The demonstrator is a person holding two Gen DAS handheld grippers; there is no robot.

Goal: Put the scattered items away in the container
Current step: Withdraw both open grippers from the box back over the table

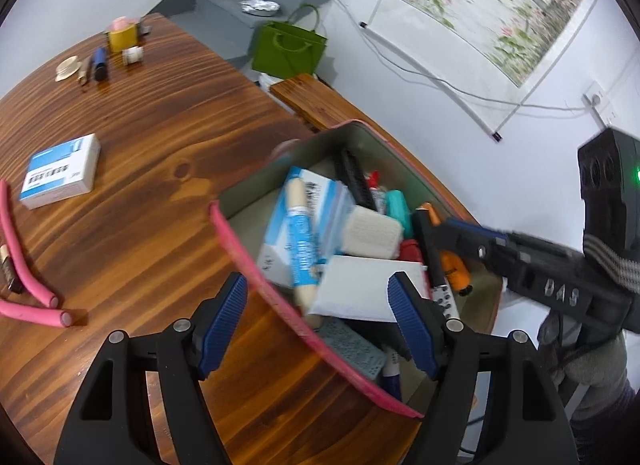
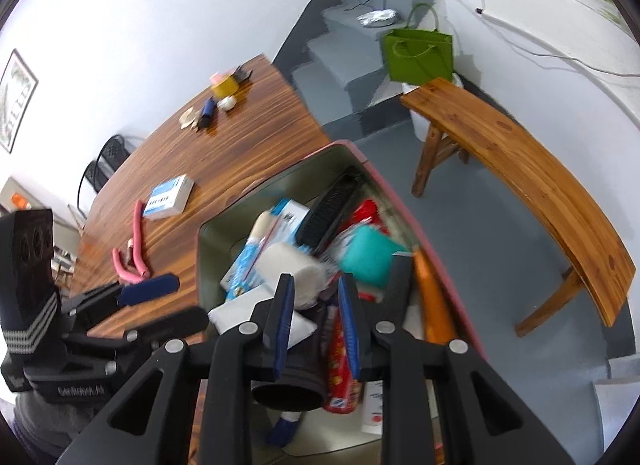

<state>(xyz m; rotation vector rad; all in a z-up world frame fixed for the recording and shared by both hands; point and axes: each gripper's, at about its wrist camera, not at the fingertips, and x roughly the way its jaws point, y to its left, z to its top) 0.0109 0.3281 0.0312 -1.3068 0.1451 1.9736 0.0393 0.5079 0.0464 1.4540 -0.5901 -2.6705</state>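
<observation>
My left gripper (image 1: 316,317) has its jaws standing wide apart, one blue pad on each side of the near pink rim of the container (image 1: 240,253); neither pad presses on the rim, and it holds nothing. My right gripper (image 2: 316,325) is over the container's near right part, its jaws almost together with only a narrow gap between the blue pads; I cannot tell whether they pinch anything, though a black tube (image 2: 294,381) and a red printed packet (image 2: 340,369) lie just beneath them.

The container sits at the right edge of the wooden table (image 1: 140,153) and is crammed: a white-and-blue box (image 1: 316,201), a white sponge-like block (image 1: 372,231), a teal block (image 2: 366,255), a black comb (image 2: 332,205), an orange item (image 2: 434,305) along the right wall.

Still out on the table, to the left of the container: a blue-and-white box (image 1: 60,171), then pink foam rollers (image 1: 28,281) near the left edge. At the far end lie a yellow tape roll (image 1: 122,35), a small white roll (image 1: 133,55), a dark blue tube (image 1: 100,63) and a pale round piece (image 1: 68,67).

Beyond the table stand a wooden bench (image 2: 520,161) and a green bag (image 2: 418,55).
</observation>
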